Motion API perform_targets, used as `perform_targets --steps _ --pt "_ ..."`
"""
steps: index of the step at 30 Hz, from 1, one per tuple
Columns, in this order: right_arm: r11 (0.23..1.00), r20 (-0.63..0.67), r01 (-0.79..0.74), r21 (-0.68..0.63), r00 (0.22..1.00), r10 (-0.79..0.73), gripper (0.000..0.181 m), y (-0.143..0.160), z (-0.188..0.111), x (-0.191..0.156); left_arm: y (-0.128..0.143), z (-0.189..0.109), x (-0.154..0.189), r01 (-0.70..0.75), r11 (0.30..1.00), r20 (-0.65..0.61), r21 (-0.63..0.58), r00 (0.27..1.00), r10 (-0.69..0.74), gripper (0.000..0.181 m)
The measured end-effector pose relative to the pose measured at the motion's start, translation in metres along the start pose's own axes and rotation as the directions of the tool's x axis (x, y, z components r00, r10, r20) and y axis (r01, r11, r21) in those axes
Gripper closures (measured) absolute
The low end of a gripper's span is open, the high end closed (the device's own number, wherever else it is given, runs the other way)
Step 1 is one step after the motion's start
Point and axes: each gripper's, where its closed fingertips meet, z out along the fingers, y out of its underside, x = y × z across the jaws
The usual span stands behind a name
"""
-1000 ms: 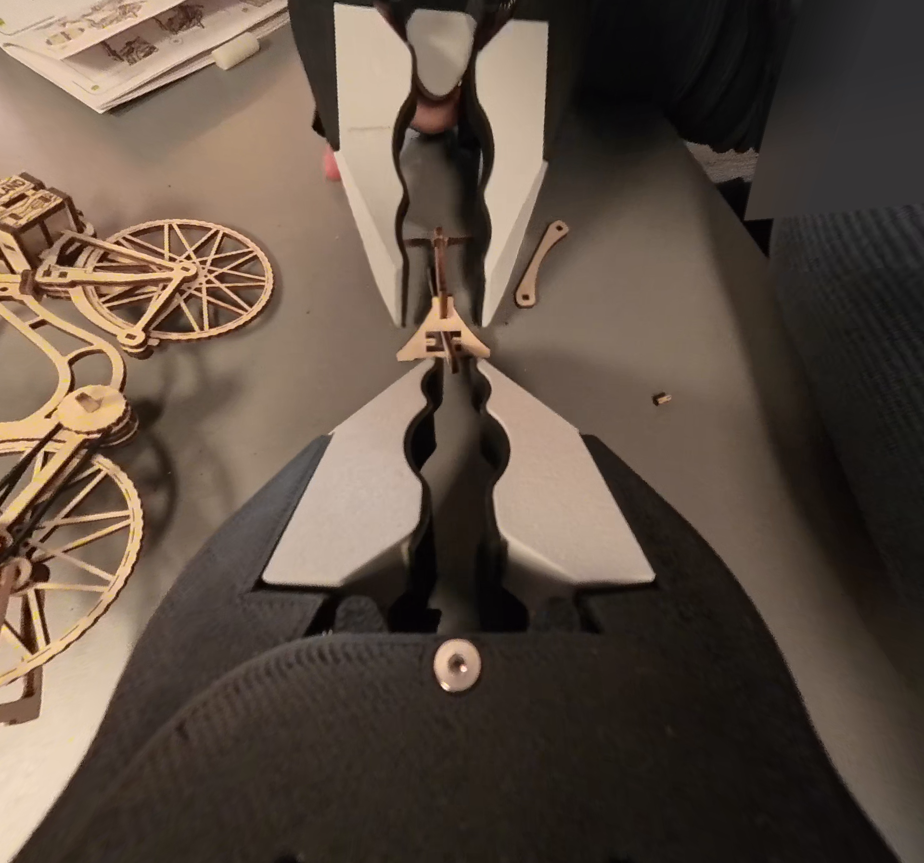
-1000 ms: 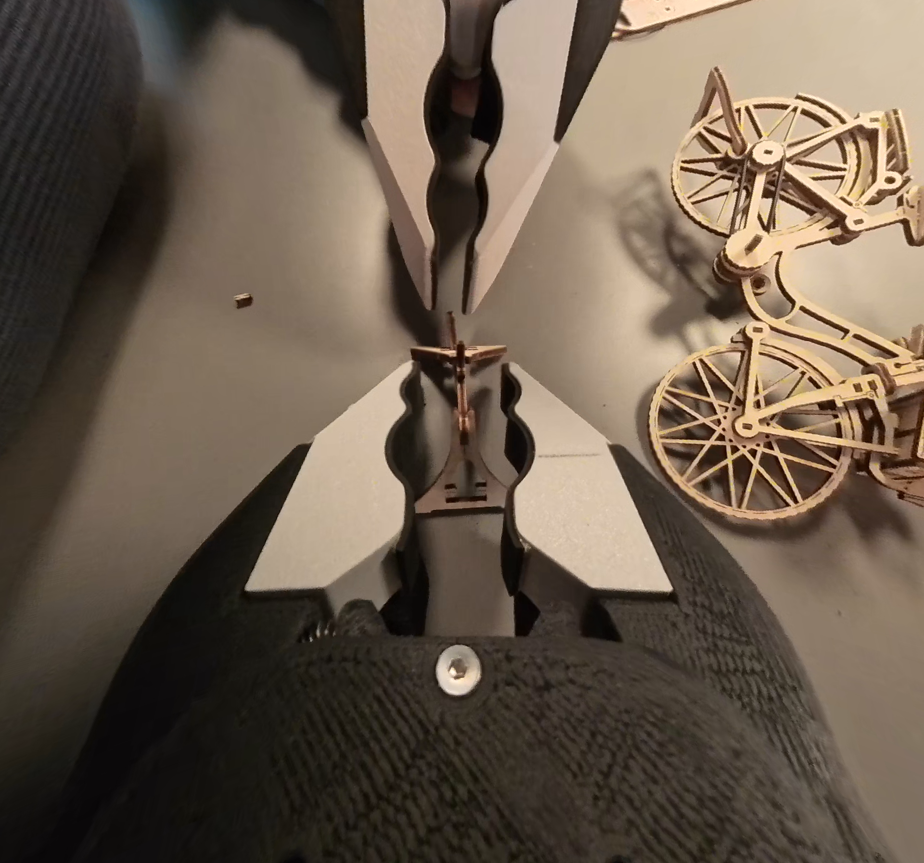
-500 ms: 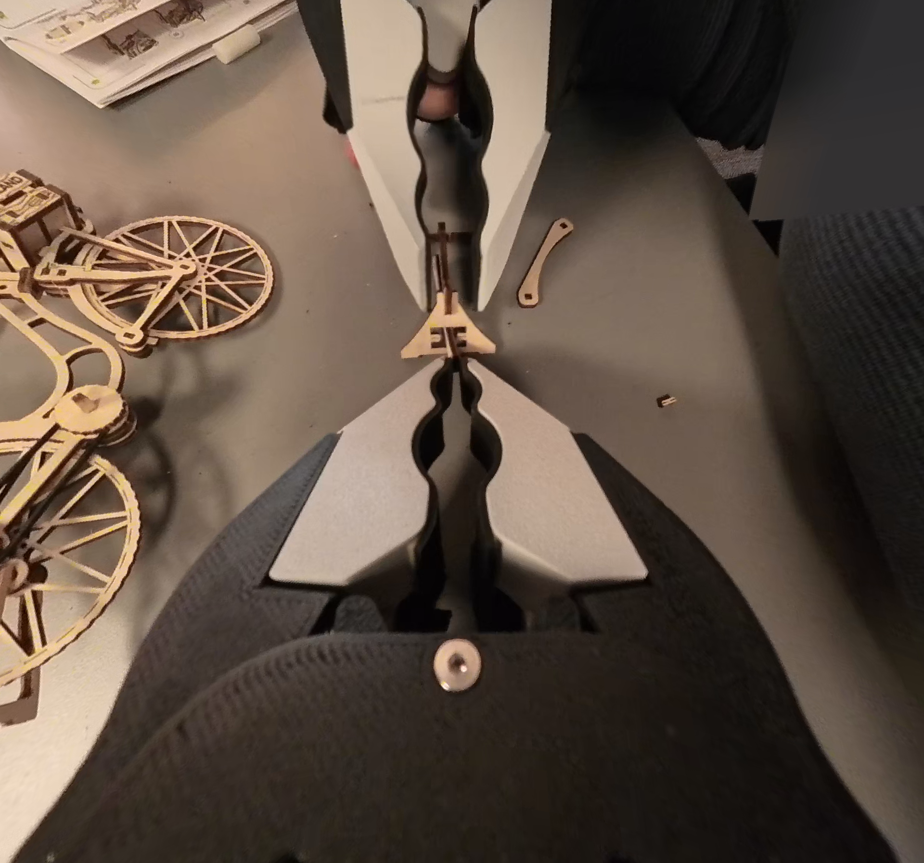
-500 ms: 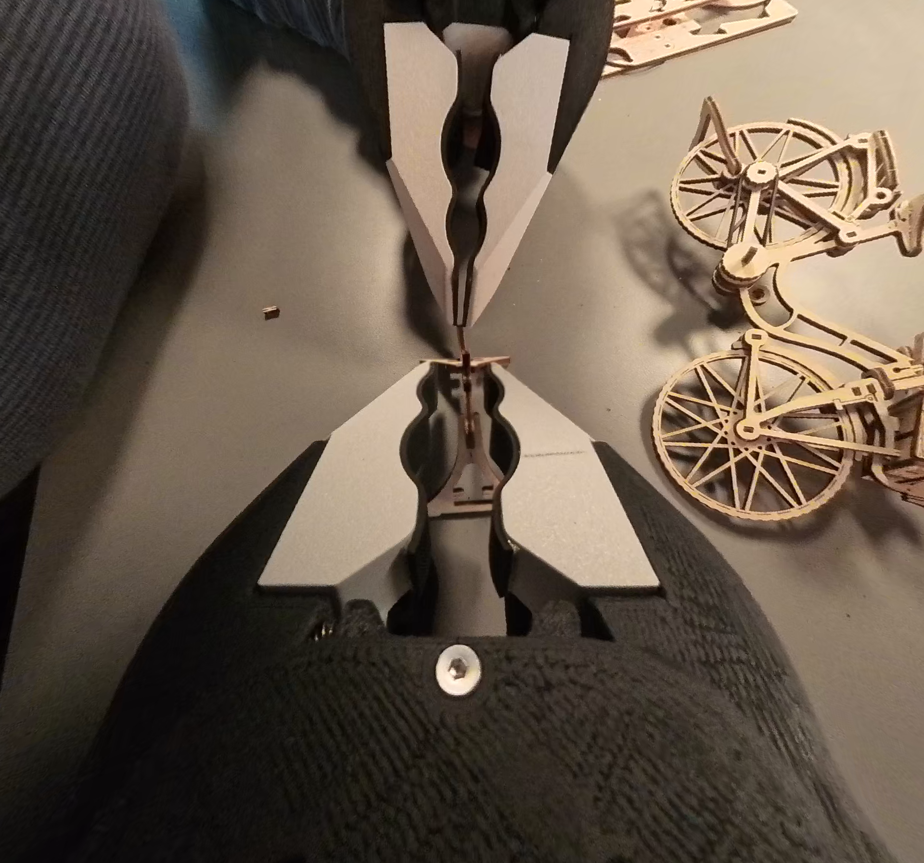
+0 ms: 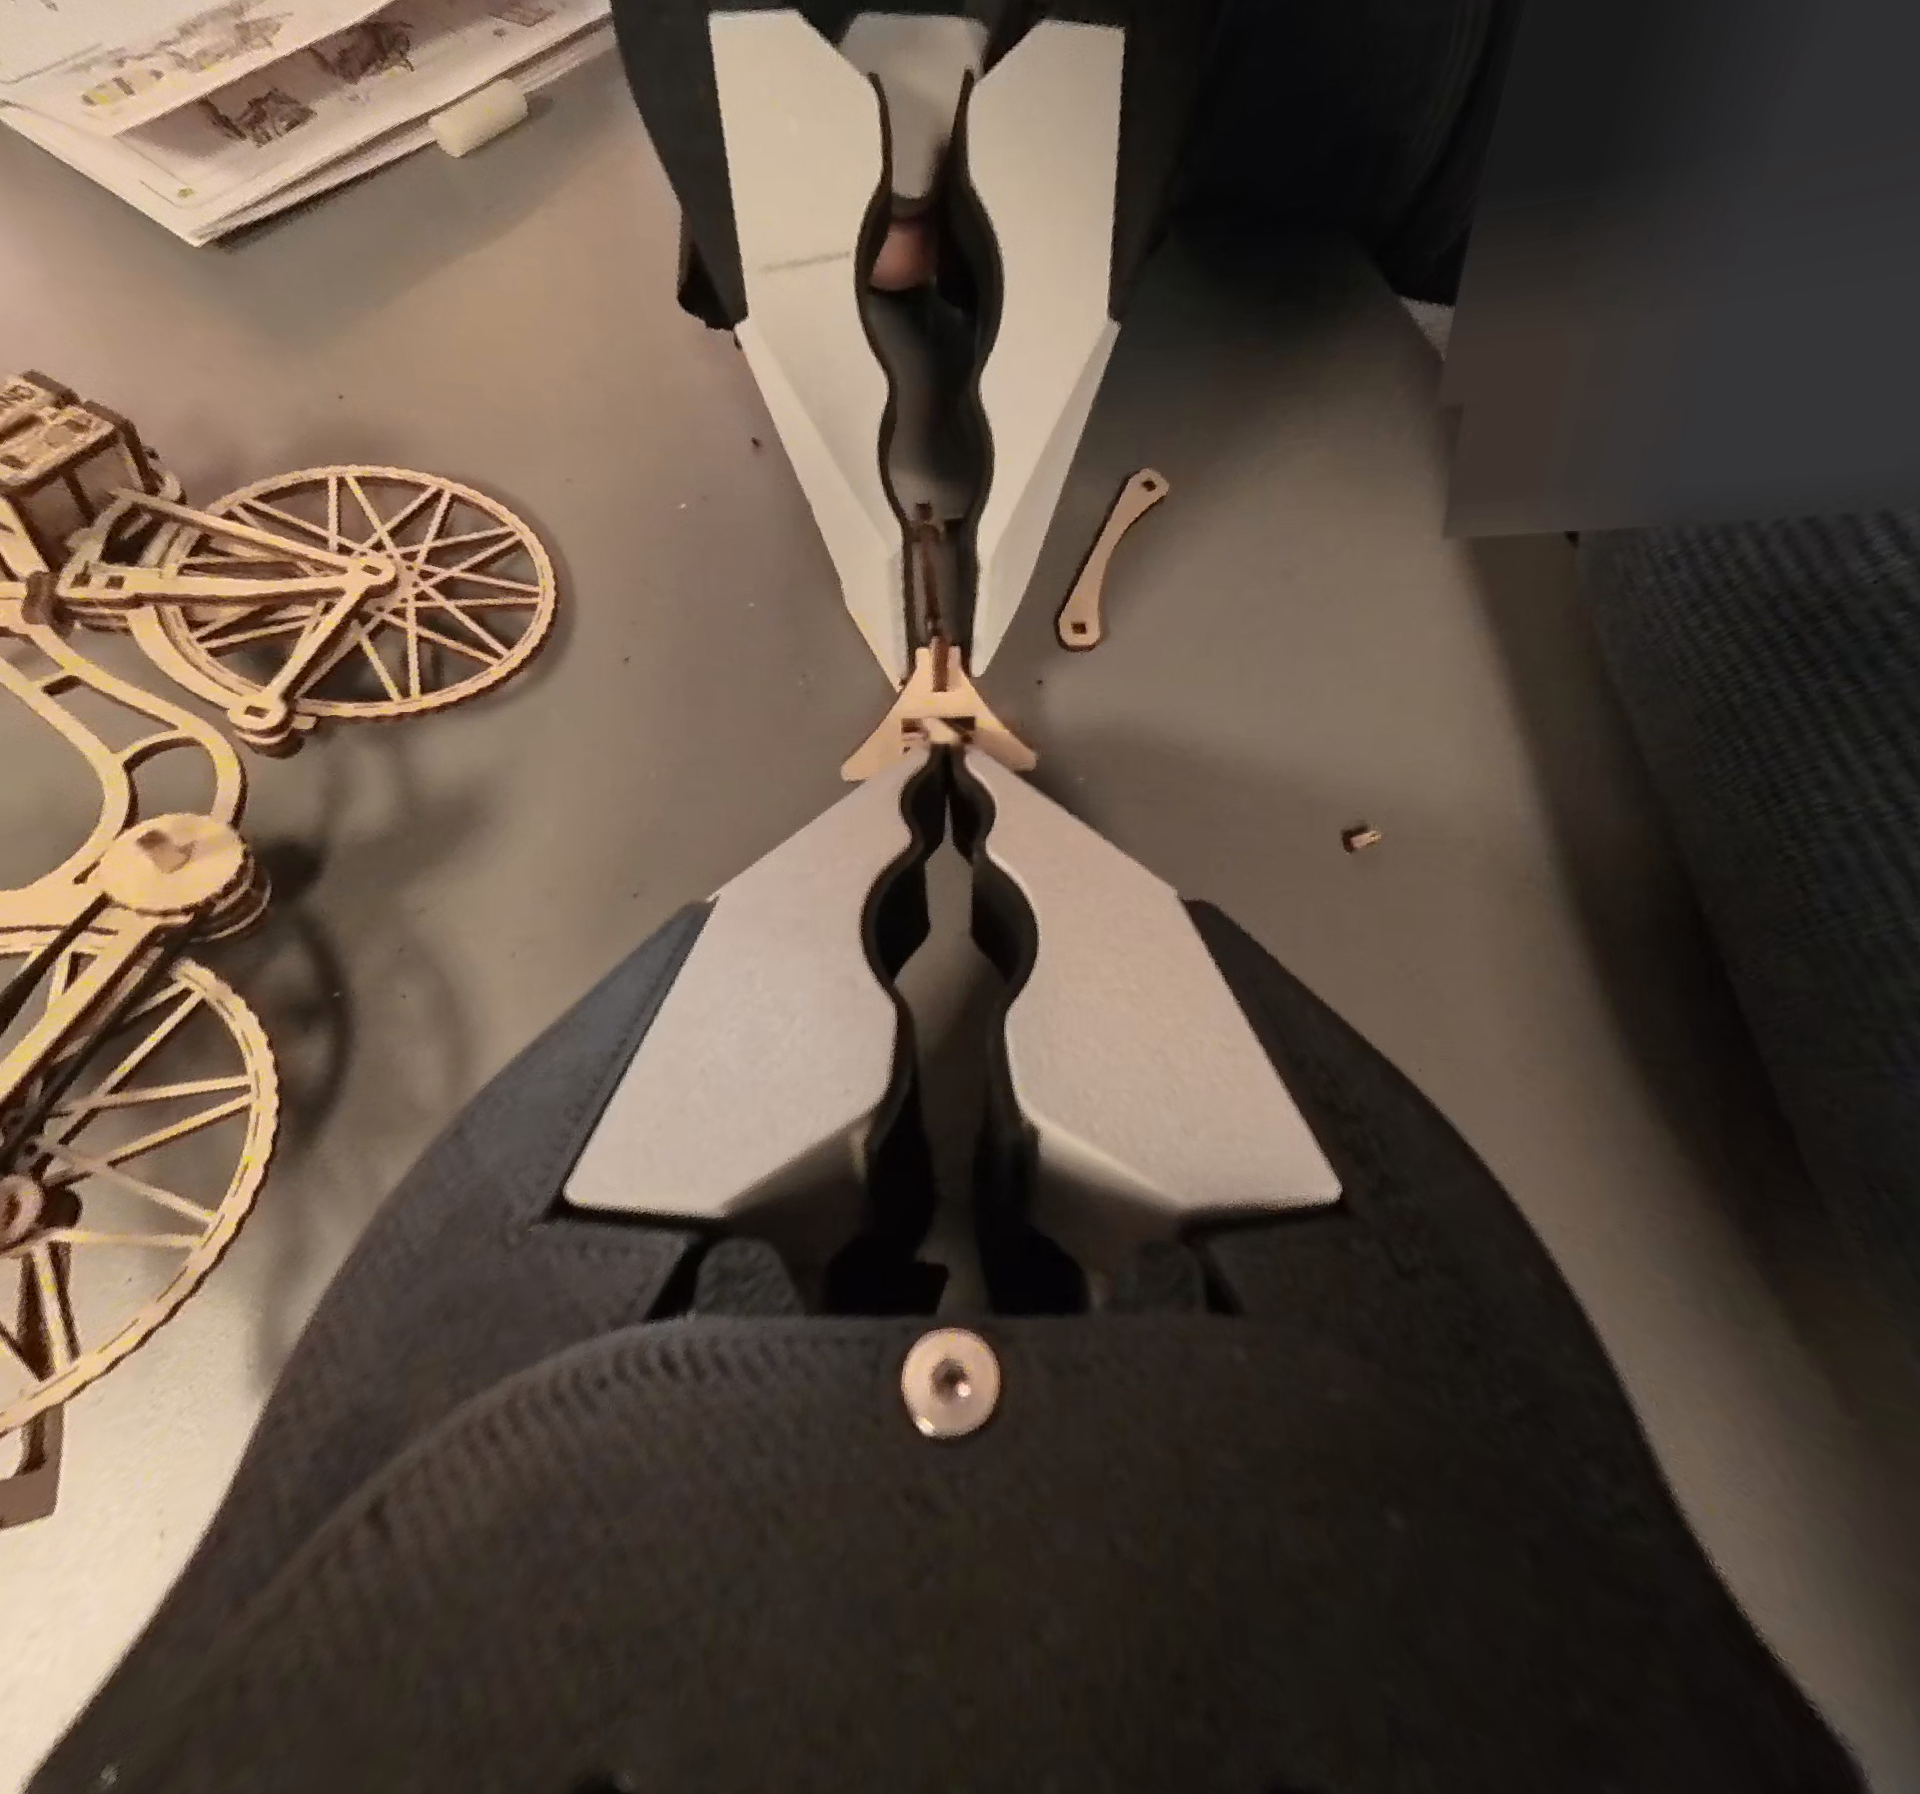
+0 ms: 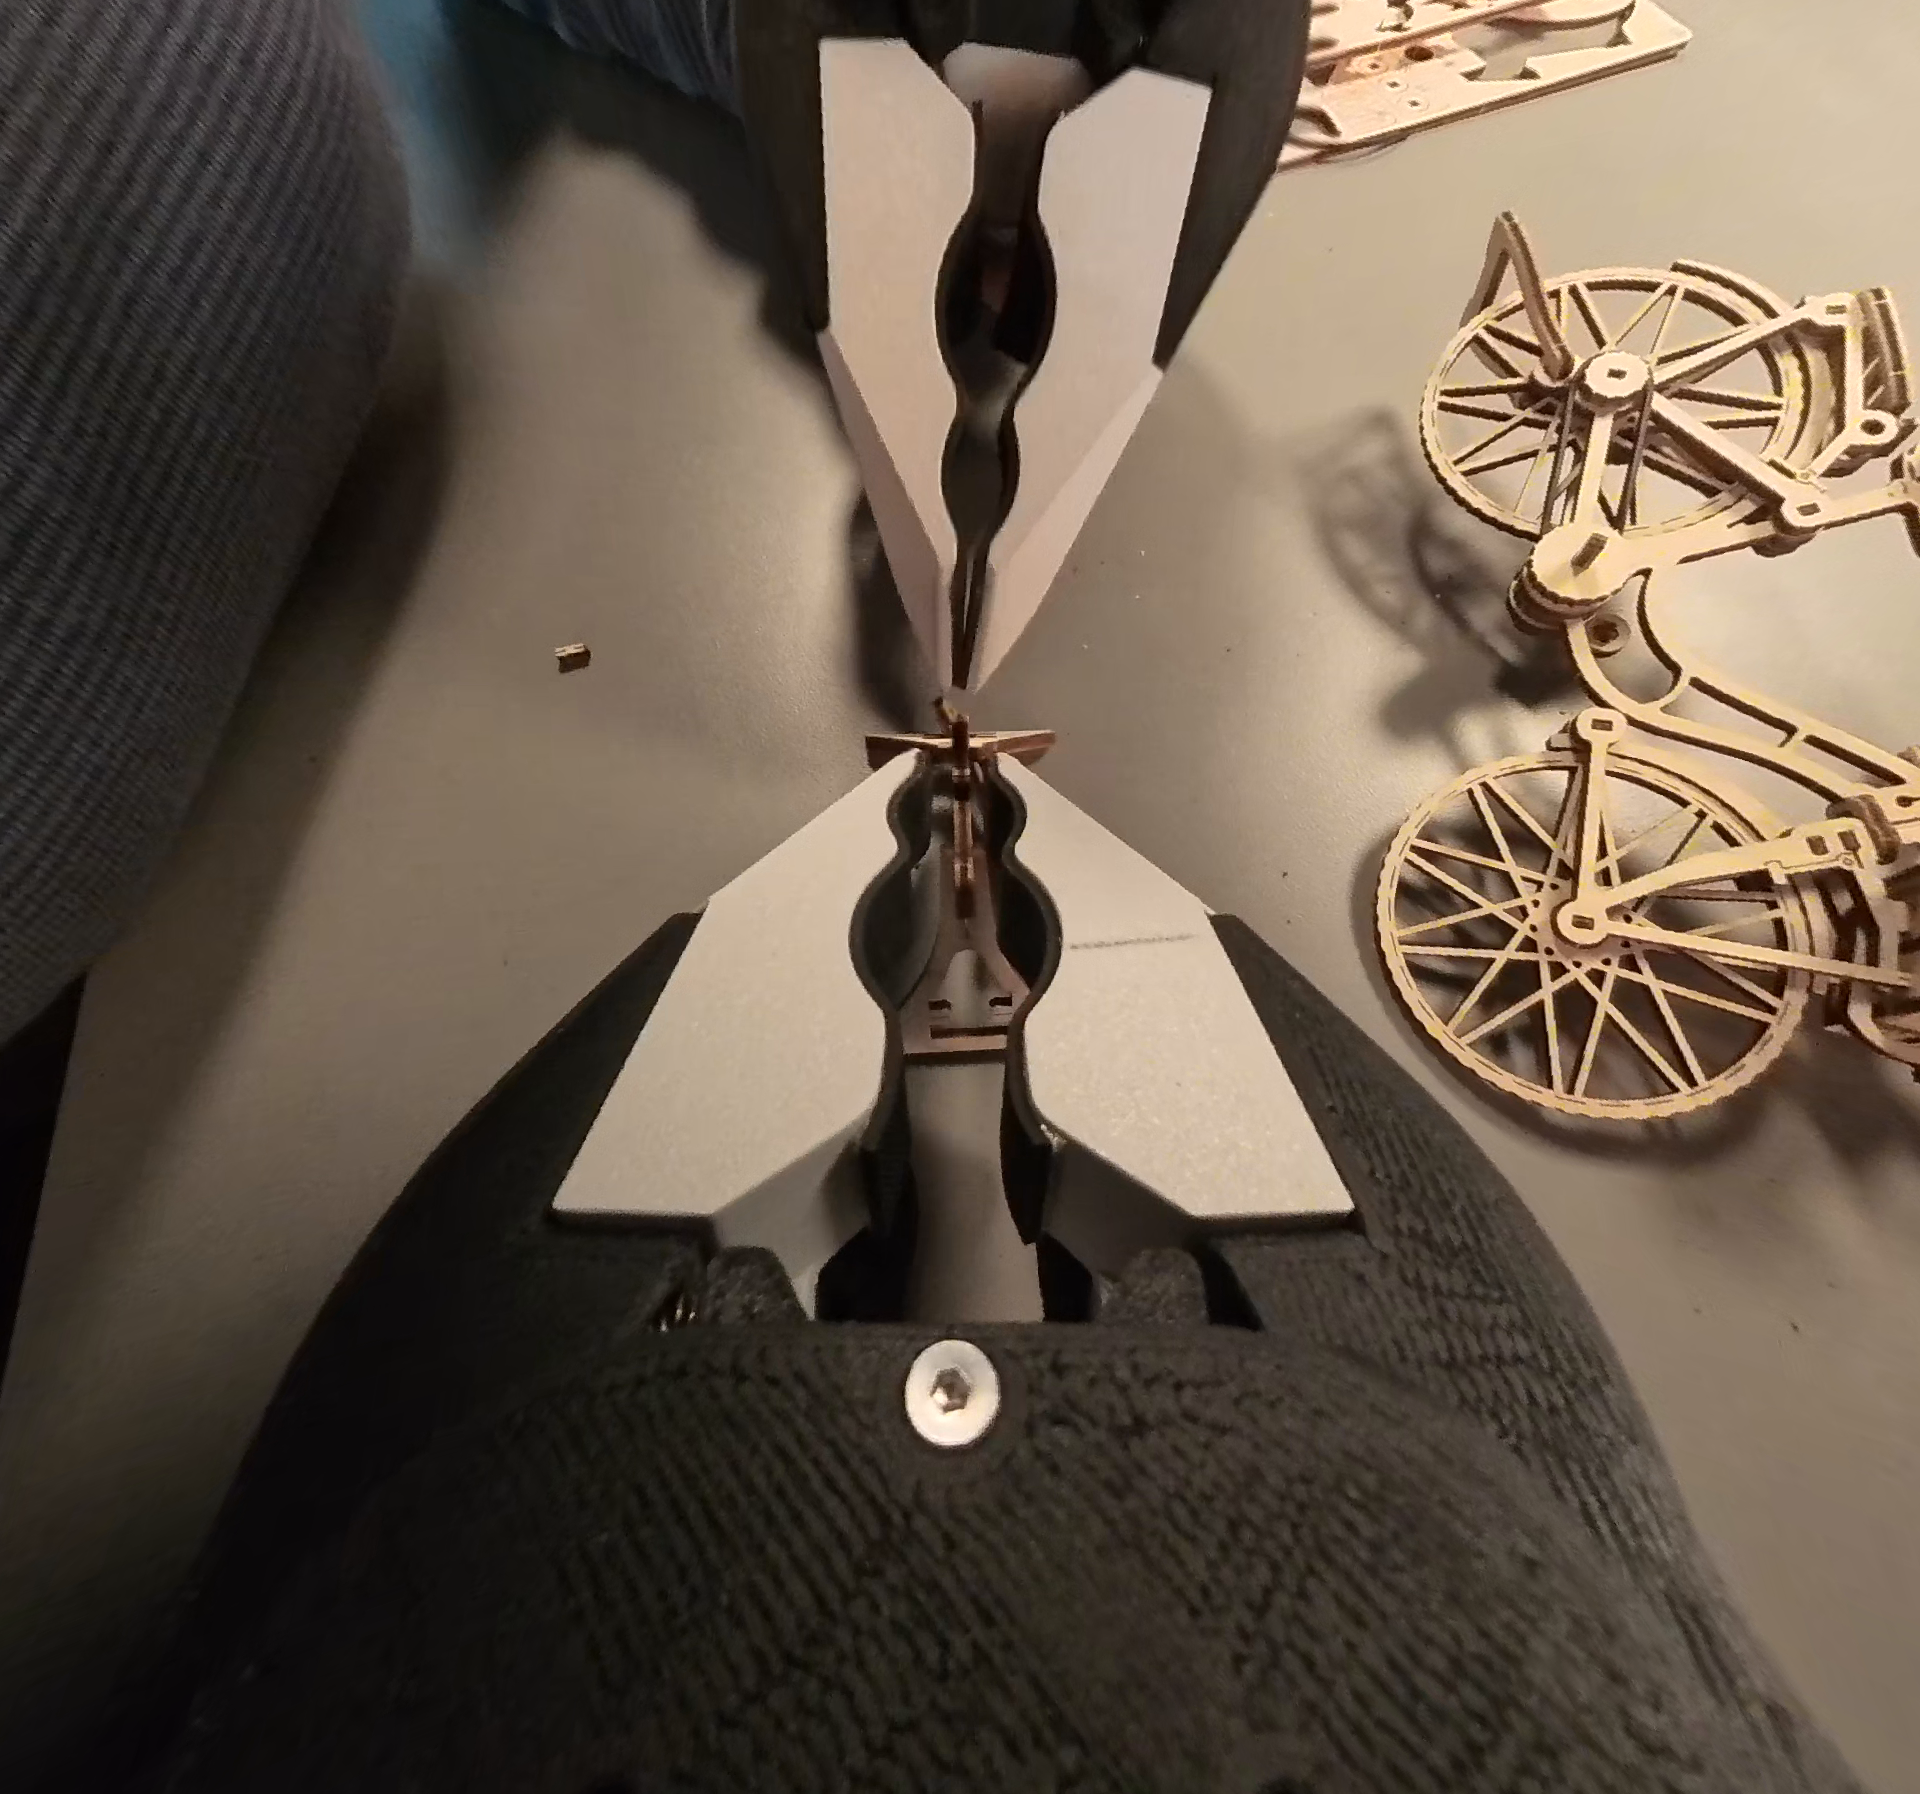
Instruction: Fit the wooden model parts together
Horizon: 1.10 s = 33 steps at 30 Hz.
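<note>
Dim warm light from the upper right; bicycle model point(image 6: 1621, 664) casts soft leftward shadows. Fisheye bending at edges, corners soft.

Each view is taken from just behind its own gripper, looking down its fingers at close range over the grey worktop point(image 5: 644, 373). The two cameras are faced towards each other, and the wooden bicycle model point(image 6: 1662, 684) is shared.

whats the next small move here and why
Probably ease the left gripper straight toward the right gripper, since it pinches a thin strip right at the slot of the winged wooden piece the right one clamps, tips nearly meeting.
</note>
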Motion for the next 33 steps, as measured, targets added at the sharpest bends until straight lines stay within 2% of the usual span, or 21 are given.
perform_targets --steps 7,13,17,20,23,25,28,33 --pt "1.0 -0.004 -0.003 -0.002 1.0 0.003 0.174 0.0 0.0 0.0 0.001 0.0 0.002 -0.003 1.0 -0.003 -0.008 1.0 0.003 0.17" --pt "1.0 -0.01 -0.001 -0.031 1.0 0.001 0.178 0.004 0.003 0.001 0.004 0.003 0.0 -0.021 0.999 0.025 -0.031 0.999 0.021 0.178" --pt "0.999 -0.014 -0.001 -0.039 1.0 0.0 0.178 0.004 0.003 0.001 0.004 0.003 0.0 -0.014 0.999 0.027 -0.032 1.0 0.015 0.177" --pt "0.999 -0.03 -0.005 -0.038 1.0 0.004 0.171 0.005 0.002 0.004 0.005 0.003 0.0 -0.019 0.999 0.029 -0.042 0.999 0.021 0.175" --pt "0.998 -0.044 -0.001 -0.061 0.999 -0.002 0.166 0.009 0.002 0.006 0.002 0.001 0.0 -0.01 1.0 0.018 -0.014 1.0 0.011 0.166" --pt "0.998 -0.043 0.004 -0.069 0.999 -0.007 0.166 0.01 0.003 0.006 0.001 0.0 0.0 0.008 1.0 0.007 -0.002 1.0 -0.008 0.151" --pt "0.997 -0.037 0.008 -0.072 0.999 -0.011 0.167 0.009 0.004 0.006 0.006 0.004 0.002 0.025 0.999 -0.023 -0.047 0.999 -0.027 0.135" --pt "0.997 -0.027 0.016 -0.082 0.999 -0.018 0.17 0.01 0.006 0.005 0.007 0.011 0.002 0.004 0.997 -0.044 -0.083 0.999 -0.008 0.133"
